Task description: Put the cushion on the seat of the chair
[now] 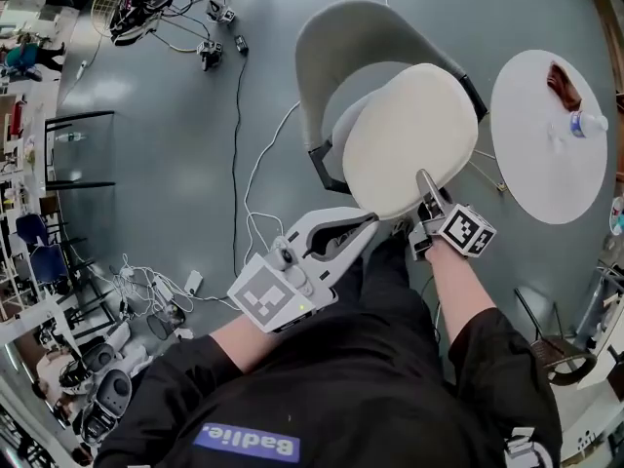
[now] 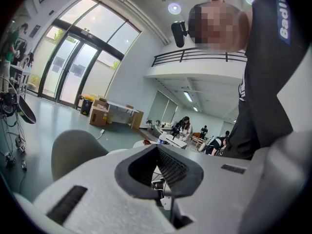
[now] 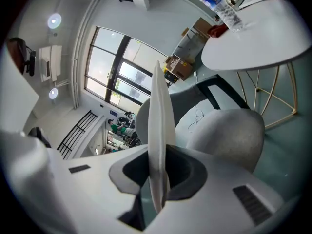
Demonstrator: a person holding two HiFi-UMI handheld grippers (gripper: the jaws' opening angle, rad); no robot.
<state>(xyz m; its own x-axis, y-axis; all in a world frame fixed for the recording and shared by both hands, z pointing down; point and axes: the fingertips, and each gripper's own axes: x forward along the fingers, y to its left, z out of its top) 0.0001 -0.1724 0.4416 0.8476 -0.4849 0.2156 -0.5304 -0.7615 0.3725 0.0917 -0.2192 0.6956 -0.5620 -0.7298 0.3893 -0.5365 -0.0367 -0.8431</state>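
Note:
A round cream cushion [image 1: 409, 139] hangs tilted over the grey shell chair [image 1: 356, 27], covering most of its seat [image 1: 343, 123]. My right gripper [image 1: 426, 191] is shut on the cushion's near edge. In the right gripper view the cushion [image 3: 160, 111] stands edge-on, pinched between the jaws of the right gripper [image 3: 158, 177], with the chair [image 3: 229, 135] behind it. My left gripper [image 1: 369, 223] points at the cushion's lower left rim, beside it, with its fingers drawn together. In its own view the left gripper [image 2: 158, 167] holds nothing and the chair back [image 2: 73, 152] shows at the left.
A white round table [image 1: 531, 154] stands right of the chair, with a water bottle [image 1: 588, 123] and a dark red object [image 1: 563, 84] on it. Cables [image 1: 239, 164] and power strips [image 1: 171, 286] lie on the grey floor at left. Other people work in the background.

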